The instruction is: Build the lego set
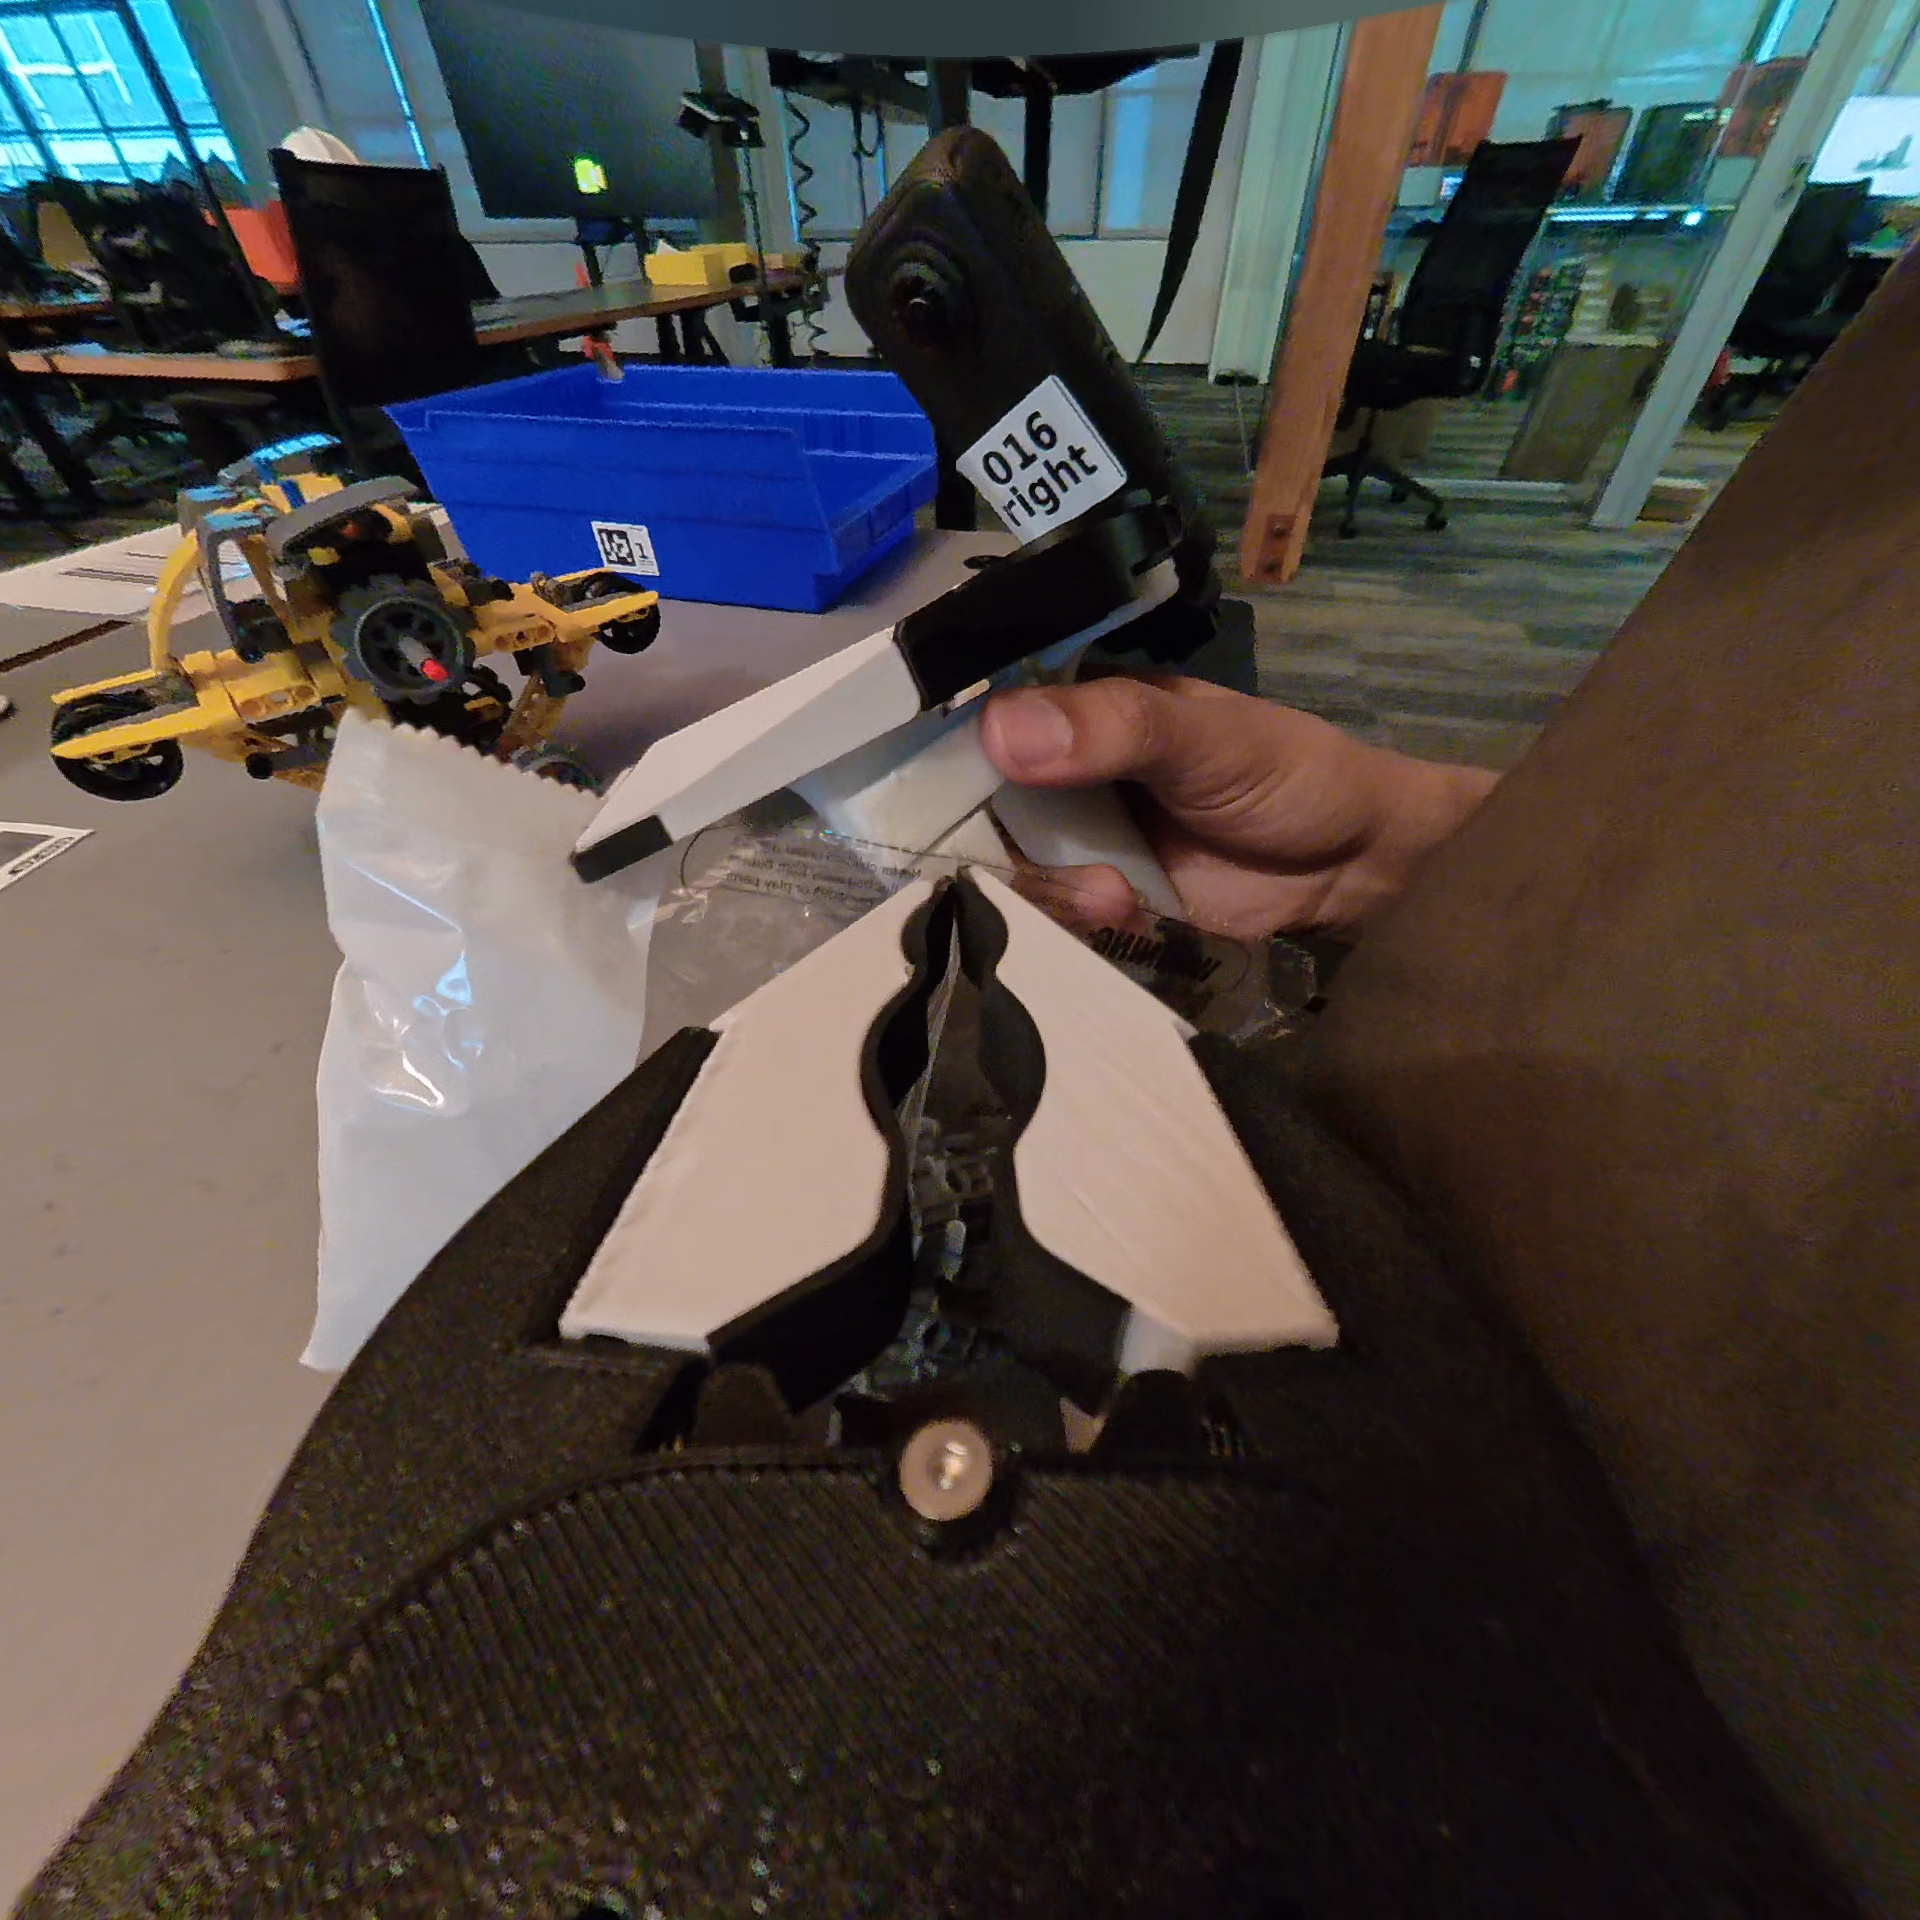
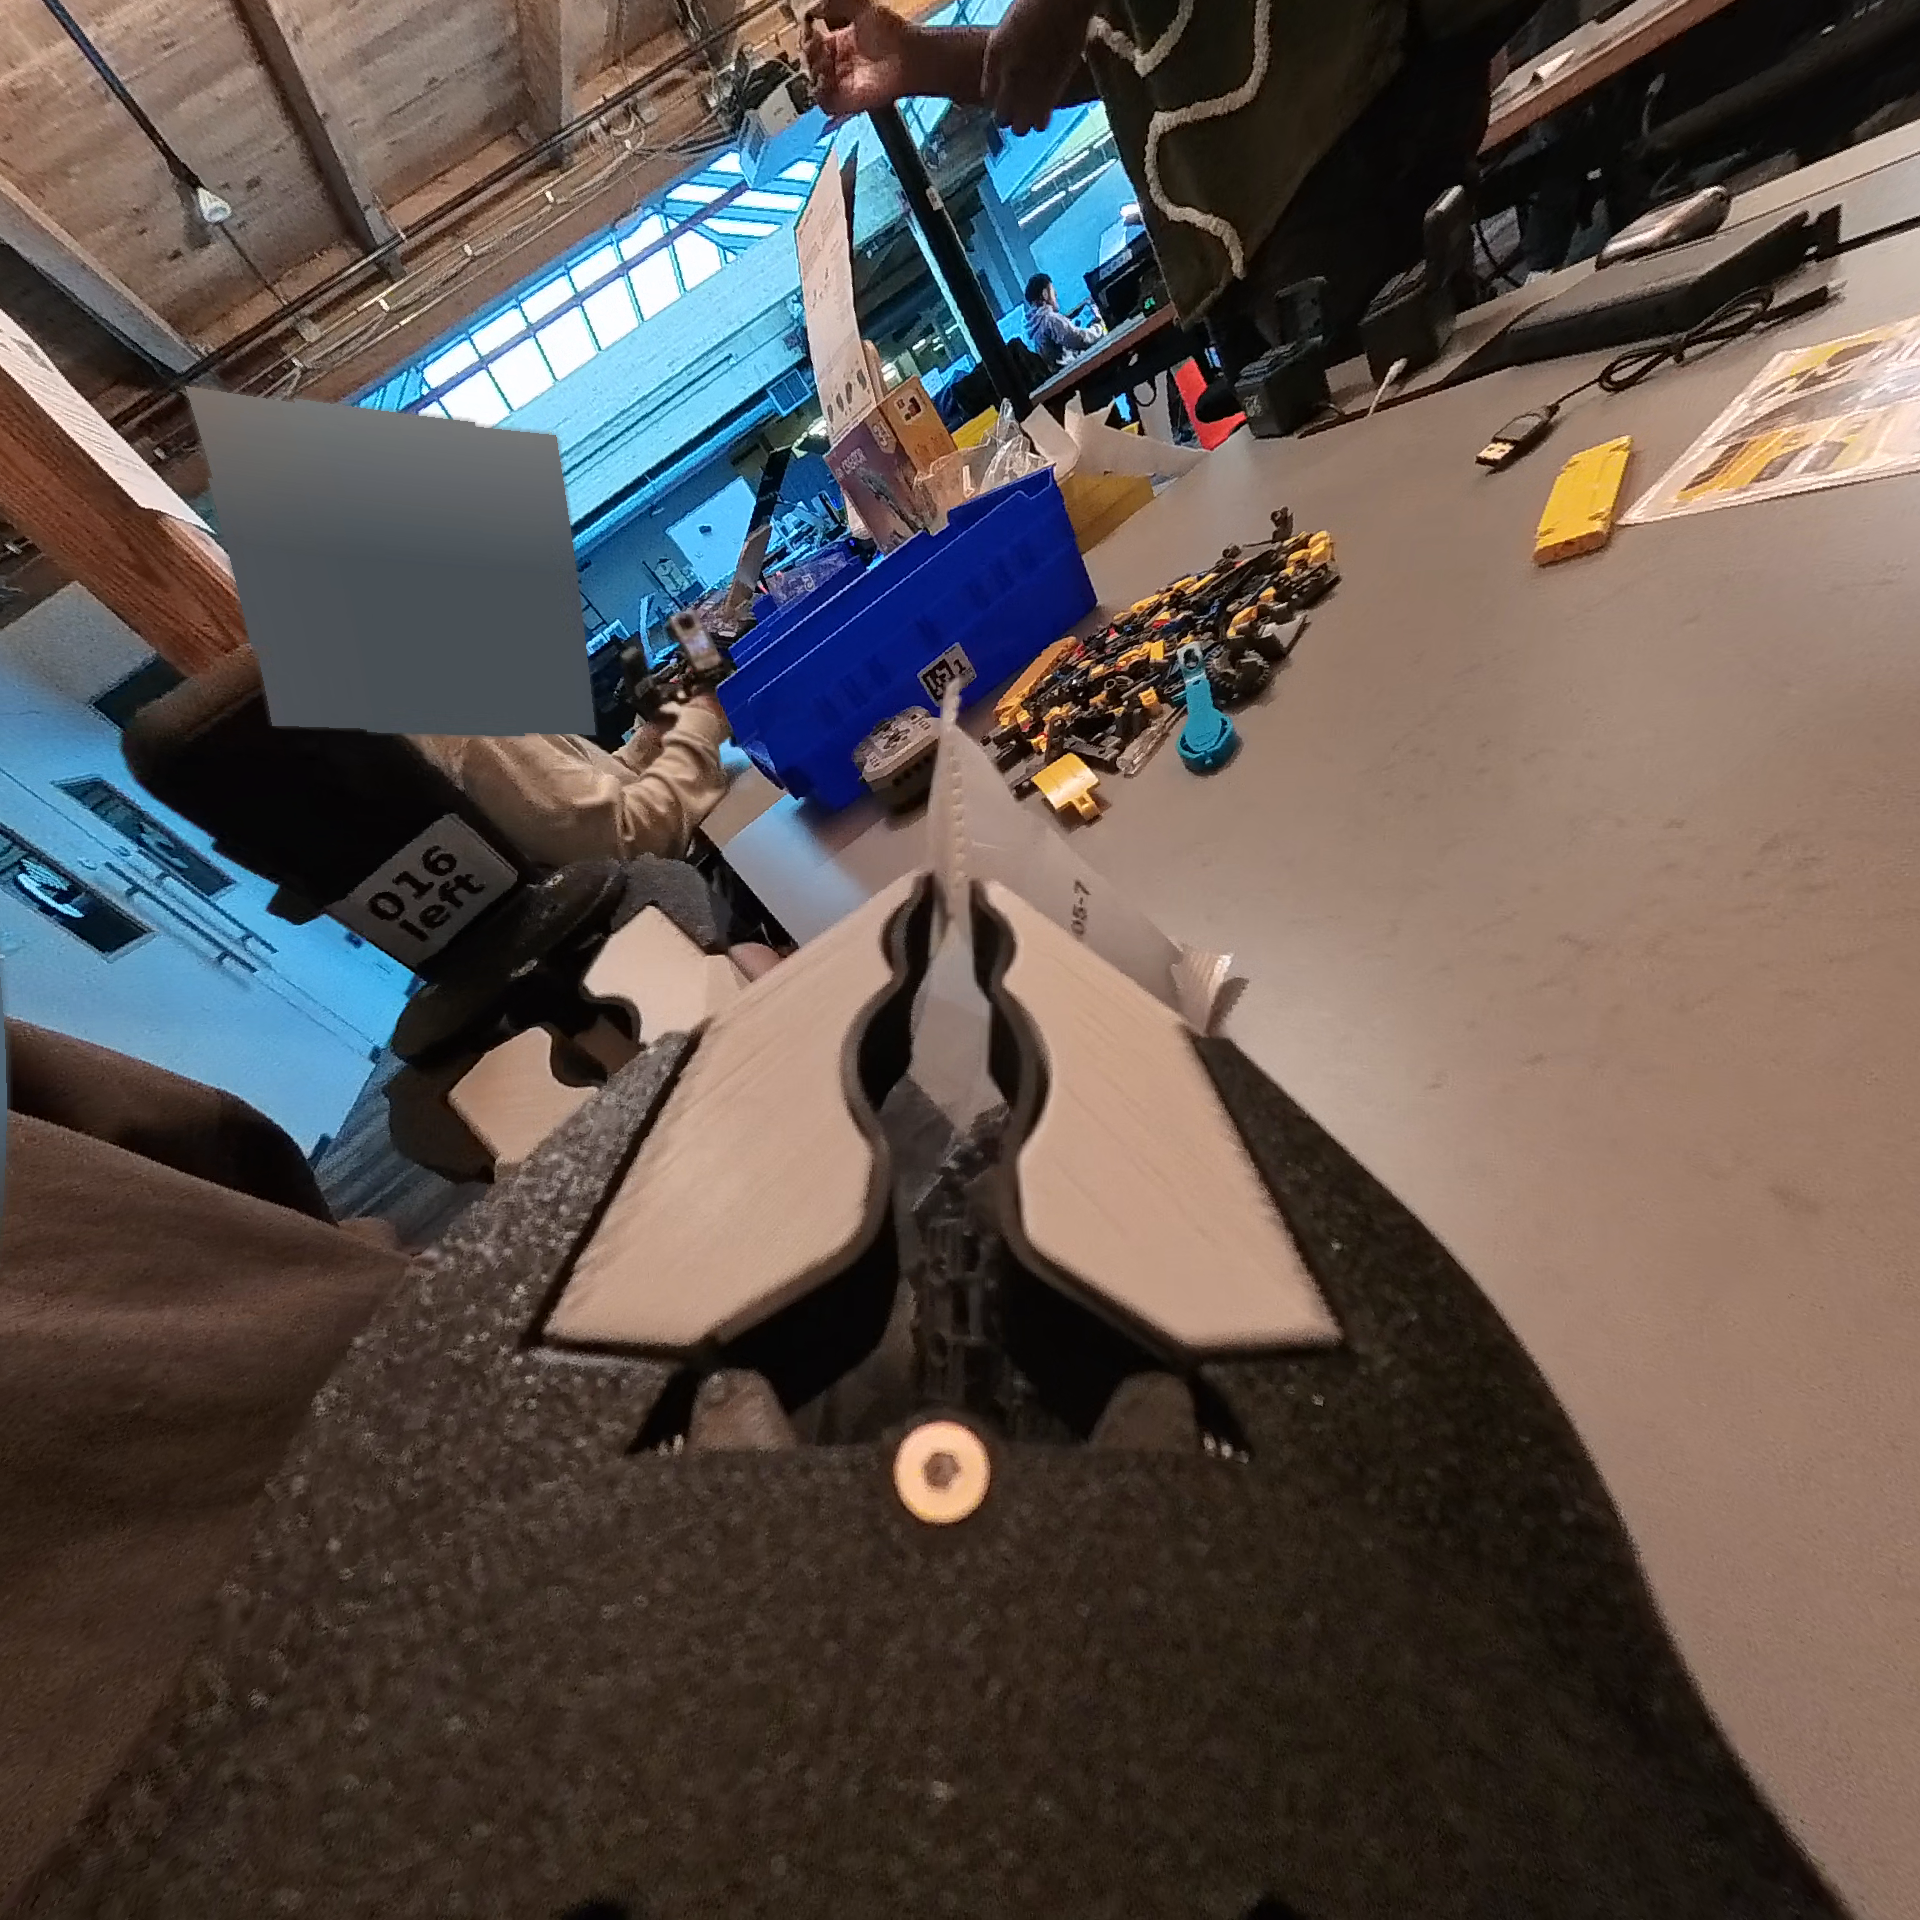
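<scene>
My left gripper (image 1: 954, 896) is shut on the top edge of a plastic bag (image 1: 457, 1018), part white and part clear, held above the grey table (image 1: 156, 1091). Small dark parts show inside the bag between my fingers. My right gripper (image 1: 615, 847), held by a hand (image 1: 1174, 790), pinches the same bag just to the left of my left one. In the right wrist view the right gripper (image 2: 951, 888) is shut on the bag's thin white edge (image 2: 954, 790), with the left gripper (image 2: 597, 1023) close by at the left.
A yellow and black toy brick vehicle (image 1: 343, 634) stands behind the bag, with a blue bin (image 1: 675, 478) behind it. The right wrist view shows the bin (image 2: 914, 623), a pile of loose bricks (image 2: 1164, 644), a blue tool (image 2: 1205, 727), a yellow plate (image 2: 1579, 499), a booklet (image 2: 1808, 416) and a standing person (image 2: 1247, 135). There is about 7 centimeters between the tips of the two grippers.
</scene>
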Action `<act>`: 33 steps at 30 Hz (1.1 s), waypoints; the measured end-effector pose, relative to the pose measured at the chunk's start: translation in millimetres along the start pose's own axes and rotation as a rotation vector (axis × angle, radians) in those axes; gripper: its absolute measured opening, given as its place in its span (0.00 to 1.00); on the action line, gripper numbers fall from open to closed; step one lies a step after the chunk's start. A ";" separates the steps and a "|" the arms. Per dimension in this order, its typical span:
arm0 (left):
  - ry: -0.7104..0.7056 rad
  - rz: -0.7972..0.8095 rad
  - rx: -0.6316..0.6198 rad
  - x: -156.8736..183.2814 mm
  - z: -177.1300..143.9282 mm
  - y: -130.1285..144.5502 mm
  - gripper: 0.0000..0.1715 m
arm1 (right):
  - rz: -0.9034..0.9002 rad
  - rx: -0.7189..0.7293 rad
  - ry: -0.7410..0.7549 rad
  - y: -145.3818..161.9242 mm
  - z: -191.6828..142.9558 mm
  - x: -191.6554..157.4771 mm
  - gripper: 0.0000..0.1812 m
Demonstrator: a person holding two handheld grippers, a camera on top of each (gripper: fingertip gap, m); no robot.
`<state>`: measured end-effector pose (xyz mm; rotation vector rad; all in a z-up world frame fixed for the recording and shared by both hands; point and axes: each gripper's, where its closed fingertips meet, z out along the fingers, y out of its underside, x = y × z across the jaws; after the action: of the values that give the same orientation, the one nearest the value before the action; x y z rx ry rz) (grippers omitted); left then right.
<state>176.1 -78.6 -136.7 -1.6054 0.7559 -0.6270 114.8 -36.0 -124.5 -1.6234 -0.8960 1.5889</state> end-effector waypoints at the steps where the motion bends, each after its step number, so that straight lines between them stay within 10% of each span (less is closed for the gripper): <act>1: -0.012 0.007 0.003 -0.8 -0.3 -0.7 0.00 | -0.001 0.000 0.003 -0.8 -1.9 1.3 0.07; 7: -0.083 0.065 0.000 -6.2 -2.4 -2.4 0.00 | 0.037 -0.013 -0.020 -8.1 -27.5 2.6 0.18; 15: -0.059 0.070 -0.013 0.4 2.2 0.6 0.00 | 0.075 -0.252 -0.148 25.6 -30.7 -19.7 0.00; 33: -0.211 0.061 -0.114 -14.0 8.7 7.4 0.00 | 0.175 -0.230 -0.175 24.4 -20.5 -16.0 0.00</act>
<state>172.7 -63.0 -145.3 -1.7153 0.6909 -0.3680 135.4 -62.6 -136.4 -1.7817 -1.0872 1.8266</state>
